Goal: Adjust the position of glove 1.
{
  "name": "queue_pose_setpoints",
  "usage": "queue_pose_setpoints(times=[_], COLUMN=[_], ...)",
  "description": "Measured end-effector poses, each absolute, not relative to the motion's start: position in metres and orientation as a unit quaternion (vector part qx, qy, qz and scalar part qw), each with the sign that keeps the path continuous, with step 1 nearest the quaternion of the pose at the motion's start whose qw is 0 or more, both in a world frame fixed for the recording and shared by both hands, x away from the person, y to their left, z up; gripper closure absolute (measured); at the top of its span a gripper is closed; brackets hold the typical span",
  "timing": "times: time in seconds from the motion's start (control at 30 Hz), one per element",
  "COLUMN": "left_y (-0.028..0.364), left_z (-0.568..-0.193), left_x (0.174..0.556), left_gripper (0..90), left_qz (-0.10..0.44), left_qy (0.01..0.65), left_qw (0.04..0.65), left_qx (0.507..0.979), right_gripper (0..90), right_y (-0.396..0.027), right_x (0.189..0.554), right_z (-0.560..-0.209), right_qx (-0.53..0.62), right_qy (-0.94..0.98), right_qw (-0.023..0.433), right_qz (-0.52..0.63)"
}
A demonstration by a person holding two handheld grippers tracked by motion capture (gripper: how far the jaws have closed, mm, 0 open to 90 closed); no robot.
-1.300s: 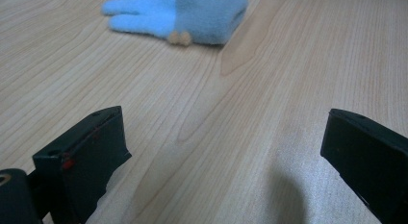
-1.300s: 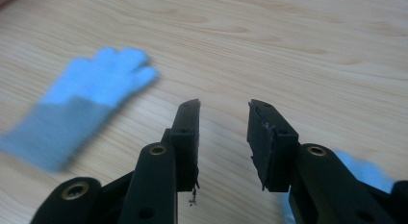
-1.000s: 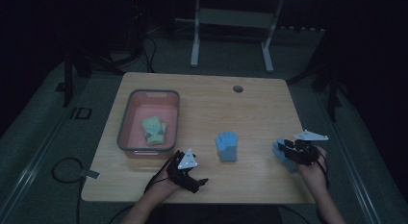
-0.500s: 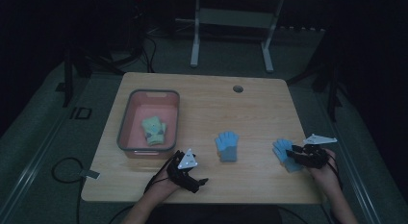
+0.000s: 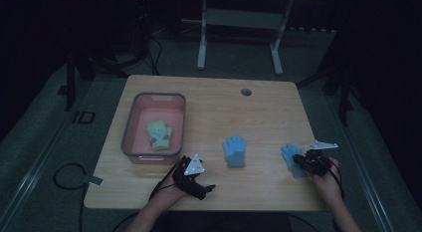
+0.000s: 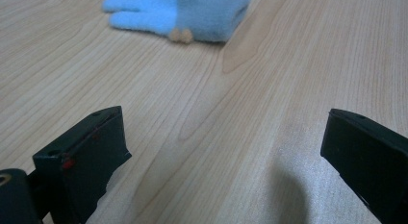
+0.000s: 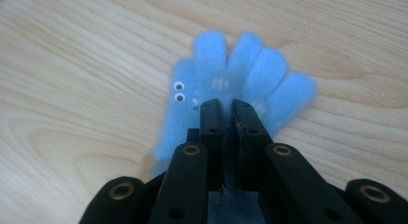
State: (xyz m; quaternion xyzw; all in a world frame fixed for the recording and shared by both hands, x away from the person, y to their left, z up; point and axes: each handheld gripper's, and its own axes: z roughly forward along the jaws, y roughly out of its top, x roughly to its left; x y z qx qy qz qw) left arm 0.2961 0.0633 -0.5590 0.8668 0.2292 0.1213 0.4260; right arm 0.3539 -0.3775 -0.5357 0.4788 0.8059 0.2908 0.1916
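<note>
Two light blue gloves lie on the wooden table. One blue glove (image 5: 234,150) (image 6: 183,12) rests mid-table, fingers pointing away. The other blue glove (image 5: 288,153) (image 7: 250,65), with small googly eyes, lies near the right edge. My right gripper (image 5: 300,162) (image 7: 227,105) sits low on this glove. Its jaws have just been closing and now stand almost together, pinching the glove's fabric. My left gripper (image 5: 208,188) (image 6: 223,132) rests near the front edge, open wide, with bare wood between its jaws and the middle glove ahead of it.
A pink bin (image 5: 130,127) with a grey rim stands at the left and holds a yellow-green glove (image 5: 159,135). A round hole (image 5: 246,91) marks the table's far side. A metal stand and cables are on the dark floor beyond.
My right gripper has sunk onto the right-hand glove and its jaws have come together. The left gripper and the middle glove have not moved.
</note>
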Motion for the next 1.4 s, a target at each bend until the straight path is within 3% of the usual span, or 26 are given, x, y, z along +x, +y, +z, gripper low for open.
queue_pose_setpoints(times=[0.33, 0.57, 0.83, 1.13, 1.3, 1.4], left_y=[0.064, 0.064, 0.064, 0.063, 0.063, 0.063], left_z=[-0.559, -0.559, -0.559, -0.559, -0.559, -0.559], left_x=[0.296, 0.296, 0.296, 0.295, 0.295, 0.295], left_gripper=[2.0, 2.0, 2.0, 2.0, 1.9, 1.9], left_qz=[0.121, 0.122, 0.120, 0.124, 0.124, 0.126], left_qy=[0.227, 0.227, 0.229, 0.226, 0.225, 0.225], left_qw=[0.428, 0.428, 0.430, 0.428, 0.428, 0.427], left_qx=[0.866, 0.866, 0.865, 0.866, 0.866, 0.867], right_gripper=[84.8, 84.8, 84.8, 84.3, 81.4, 75.1], right_y=[-0.318, -0.284, -0.248, -0.238, -0.240, -0.242], right_x=[0.346, 0.350, 0.362, 0.370, 0.372, 0.372], right_z=[-0.487, -0.479, -0.499, -0.528, -0.540, -0.544], right_qx=[0.478, 0.498, 0.527, 0.557, 0.566, 0.566], right_qy=[0.784, 0.766, 0.756, 0.746, 0.741, 0.741], right_qw=[0.214, 0.227, 0.207, 0.210, 0.206, 0.208], right_qz=[0.333, 0.338, 0.329, 0.299, 0.297, 0.297])
